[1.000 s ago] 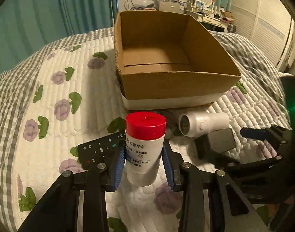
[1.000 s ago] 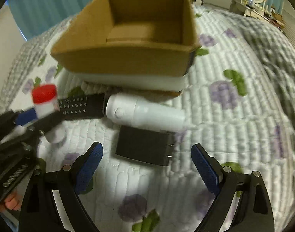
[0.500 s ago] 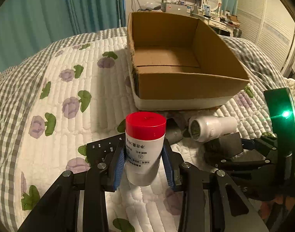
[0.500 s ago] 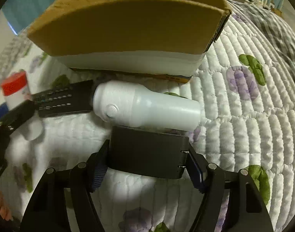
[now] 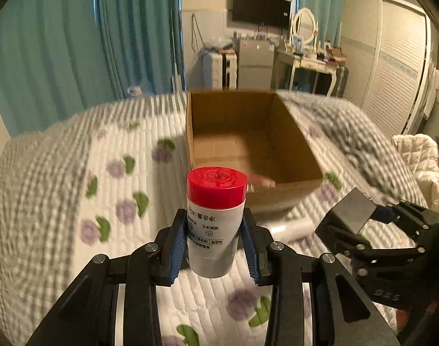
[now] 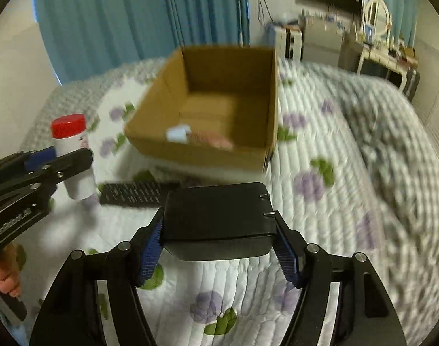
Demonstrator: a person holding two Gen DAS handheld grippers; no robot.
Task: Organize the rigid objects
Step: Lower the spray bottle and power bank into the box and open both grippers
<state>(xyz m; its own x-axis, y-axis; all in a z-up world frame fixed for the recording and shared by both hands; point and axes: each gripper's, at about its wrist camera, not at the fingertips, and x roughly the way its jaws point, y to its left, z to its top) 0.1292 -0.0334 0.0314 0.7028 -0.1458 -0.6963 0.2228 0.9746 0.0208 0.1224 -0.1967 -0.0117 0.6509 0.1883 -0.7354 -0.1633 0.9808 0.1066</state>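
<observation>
My left gripper (image 5: pixel 215 252) is shut on a white bottle with a red cap (image 5: pixel 215 219), held upright above the quilt; it also shows in the right wrist view (image 6: pixel 72 155). My right gripper (image 6: pixel 219 245) is shut on a black power adapter (image 6: pixel 218 220), lifted off the bed; the adapter shows at the right in the left wrist view (image 5: pixel 350 214). An open cardboard box (image 5: pixel 248 138) stands ahead on the bed (image 6: pixel 219 106). A white cylinder (image 5: pixel 291 226) and a black remote (image 6: pixel 136 193) lie on the quilt in front of the box.
The bed has a white quilt with purple flowers (image 5: pixel 118 196) and a grey checked blanket (image 6: pixel 392 121) at the right. Teal curtains (image 5: pixel 75 34), a dresser with a mirror (image 5: pixel 306 54) and a wardrobe (image 5: pixel 398 66) stand behind.
My right gripper closed on the black adapter and lifted it off the quilt. My left gripper rose with the bottle. Both views now look higher, over the box.
</observation>
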